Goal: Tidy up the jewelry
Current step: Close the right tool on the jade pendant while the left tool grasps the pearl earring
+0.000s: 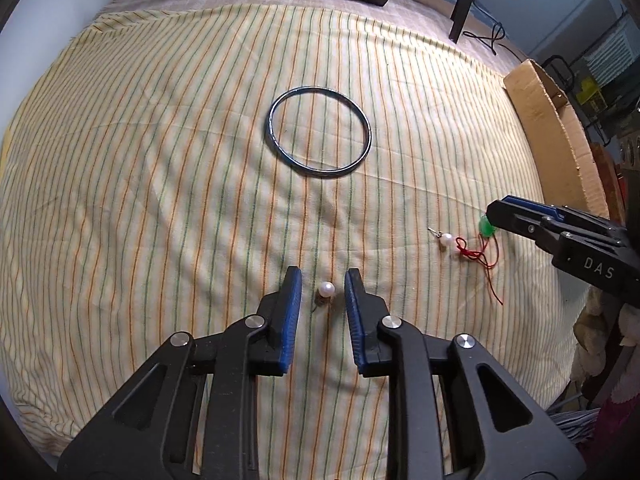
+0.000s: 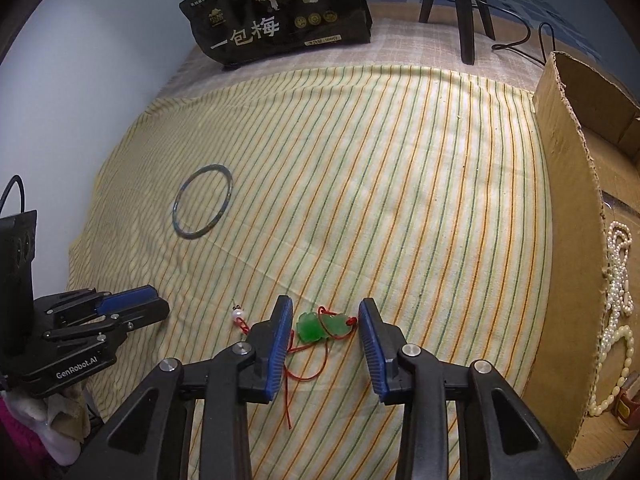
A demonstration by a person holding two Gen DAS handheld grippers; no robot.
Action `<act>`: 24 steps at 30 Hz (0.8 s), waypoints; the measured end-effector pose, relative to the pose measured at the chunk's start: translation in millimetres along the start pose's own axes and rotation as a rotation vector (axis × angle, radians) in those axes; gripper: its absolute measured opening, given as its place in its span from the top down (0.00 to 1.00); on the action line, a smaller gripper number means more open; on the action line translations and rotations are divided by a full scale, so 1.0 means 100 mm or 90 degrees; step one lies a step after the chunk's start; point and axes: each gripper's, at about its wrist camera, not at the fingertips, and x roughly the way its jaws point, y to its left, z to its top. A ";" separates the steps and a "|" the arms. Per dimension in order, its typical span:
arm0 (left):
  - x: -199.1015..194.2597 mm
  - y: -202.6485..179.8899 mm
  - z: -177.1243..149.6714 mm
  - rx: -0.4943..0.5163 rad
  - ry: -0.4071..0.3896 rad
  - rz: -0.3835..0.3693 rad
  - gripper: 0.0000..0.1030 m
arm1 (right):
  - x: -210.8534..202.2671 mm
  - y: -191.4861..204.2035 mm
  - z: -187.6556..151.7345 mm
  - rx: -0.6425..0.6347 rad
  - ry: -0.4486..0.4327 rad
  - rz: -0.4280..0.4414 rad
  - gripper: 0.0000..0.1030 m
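My left gripper [image 1: 322, 280] is open, its blue pads on either side of a pearl earring [image 1: 325, 292] that lies on the striped cloth [image 1: 160, 160]. My right gripper [image 2: 325, 312] is open around a green jade pendant [image 2: 322, 325] on a red cord [image 2: 308, 364]. The right gripper [image 1: 490, 216] also shows in the left view, over the pendant [image 1: 486, 229]. A second pearl earring [image 1: 445, 239] lies by the cord; it also shows in the right view [image 2: 237, 313]. A dark bangle [image 1: 319, 132] lies farther out, also in the right view [image 2: 203, 201].
A cardboard box [image 2: 568, 208] stands at the right edge of the cloth, with a pearl necklace [image 2: 616, 300] inside. A black snack bag [image 2: 276, 12] and a tripod [image 2: 464, 8] stand at the back. The left gripper [image 2: 132, 304] shows at the left of the right view.
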 end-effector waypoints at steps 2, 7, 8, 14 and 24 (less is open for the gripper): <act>0.03 -0.01 0.00 0.004 0.002 0.005 0.86 | 0.02 0.00 0.01 0.000 0.001 -0.001 0.66; 0.06 -0.03 -0.01 0.012 0.003 0.010 0.92 | 0.06 0.04 0.02 -0.011 0.006 -0.011 0.66; 0.06 -0.03 -0.01 0.013 0.002 0.011 0.92 | 0.07 0.05 0.02 -0.013 0.007 -0.015 0.66; 0.06 -0.02 -0.01 0.010 0.002 0.009 0.93 | 0.06 0.09 0.01 -0.030 0.008 -0.031 0.65; 0.06 -0.02 -0.01 0.011 -0.001 0.011 0.94 | 0.16 0.26 -0.04 -0.115 0.023 -0.088 0.65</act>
